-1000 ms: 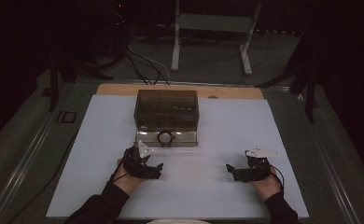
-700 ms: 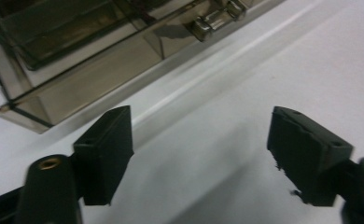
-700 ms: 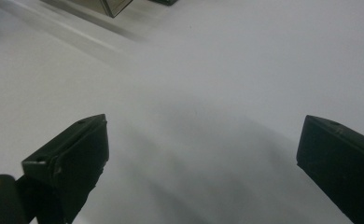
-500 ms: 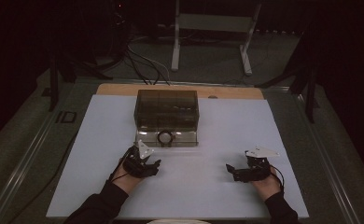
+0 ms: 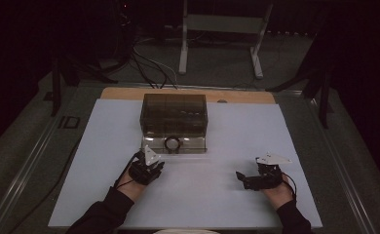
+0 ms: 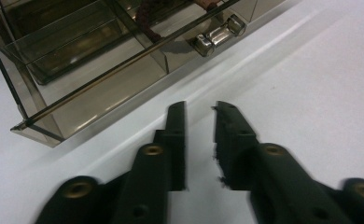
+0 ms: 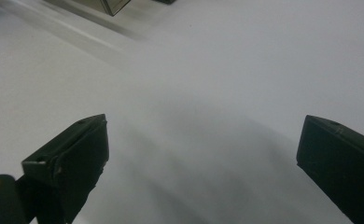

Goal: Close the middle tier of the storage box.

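A smoky clear plastic box (image 5: 174,117) with a lid stands on the white mat (image 5: 227,131), and a round metal latch (image 5: 172,143) sits on its near side. My left gripper (image 5: 152,164) rests on the mat just in front of the box's left corner. In the left gripper view its jaws (image 6: 199,108) stand a narrow gap apart with nothing between them, aimed at the box wall (image 6: 77,70) and the latch (image 6: 217,35). My right gripper (image 5: 240,177) lies low on the mat at the right and points left. It is wide open (image 7: 203,130) over bare mat.
The mat lies on a wooden board (image 5: 129,92) on the table. Behind the table are cables (image 5: 146,63) and a white metal stand (image 5: 222,29) on the floor. A corner of the box (image 7: 112,4) shows at the top of the right gripper view.
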Demonstrator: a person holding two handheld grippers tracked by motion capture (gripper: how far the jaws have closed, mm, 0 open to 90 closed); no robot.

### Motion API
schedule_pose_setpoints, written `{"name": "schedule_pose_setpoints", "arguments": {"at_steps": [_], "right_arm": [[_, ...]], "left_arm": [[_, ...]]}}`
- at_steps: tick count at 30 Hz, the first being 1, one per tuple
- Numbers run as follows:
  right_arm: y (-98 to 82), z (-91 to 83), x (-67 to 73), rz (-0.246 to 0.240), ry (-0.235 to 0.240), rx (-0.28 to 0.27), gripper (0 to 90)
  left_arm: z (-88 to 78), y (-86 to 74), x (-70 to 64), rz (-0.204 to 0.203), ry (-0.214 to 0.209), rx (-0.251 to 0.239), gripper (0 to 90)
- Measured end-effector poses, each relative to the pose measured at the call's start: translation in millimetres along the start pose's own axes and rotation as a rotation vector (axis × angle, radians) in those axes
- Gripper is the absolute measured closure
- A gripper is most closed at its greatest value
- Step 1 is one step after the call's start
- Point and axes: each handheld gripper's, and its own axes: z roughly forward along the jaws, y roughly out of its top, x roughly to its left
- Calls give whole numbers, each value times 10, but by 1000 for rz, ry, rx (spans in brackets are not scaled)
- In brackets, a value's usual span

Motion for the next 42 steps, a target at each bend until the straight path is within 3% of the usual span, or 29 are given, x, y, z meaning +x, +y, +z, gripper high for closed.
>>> {"name": "schedule_pose_setpoints", "arguments": {"at_steps": [9,42], "right_arm": [[1,3,2,1,1,1,24],[4,-19,-12,6,3,-7,24]], "left_arm": [[14,44,44,27,-12,-13,900],[246,211,79,34,-11,-30,900]]}}
